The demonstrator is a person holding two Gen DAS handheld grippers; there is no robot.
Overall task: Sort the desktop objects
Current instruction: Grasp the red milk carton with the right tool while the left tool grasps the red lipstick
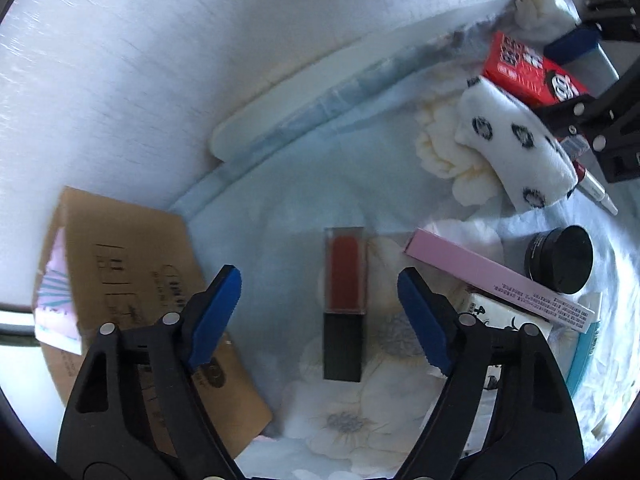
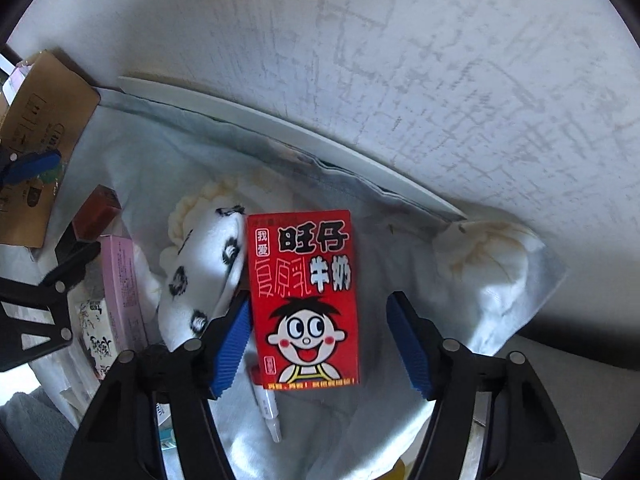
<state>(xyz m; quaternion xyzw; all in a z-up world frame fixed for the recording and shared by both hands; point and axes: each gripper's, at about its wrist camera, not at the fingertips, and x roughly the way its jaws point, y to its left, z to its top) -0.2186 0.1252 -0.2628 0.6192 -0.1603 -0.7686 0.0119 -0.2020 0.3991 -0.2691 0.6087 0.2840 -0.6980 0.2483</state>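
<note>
My left gripper [image 1: 320, 300] is open, its blue-padded fingers on either side of a red lip gloss with a black cap [image 1: 345, 304] that lies on the pale floral cloth [image 1: 280, 208]. My right gripper [image 2: 320, 340] is open around a red milk carton with a cartoon face [image 2: 306, 296]; its left pad is close to the carton's edge, and I cannot tell if they touch. The carton also shows in the left wrist view [image 1: 528, 70]. A white spotted sock [image 2: 200, 280] lies left of the carton.
A brown cardboard box [image 1: 132, 292] sits at the left. A pink box [image 1: 496, 280], a black jar [image 1: 560, 260], a patterned tissue pack [image 1: 504, 328] and a white pen [image 2: 268, 408] lie on the cloth. A white wall [image 2: 400, 60] stands behind.
</note>
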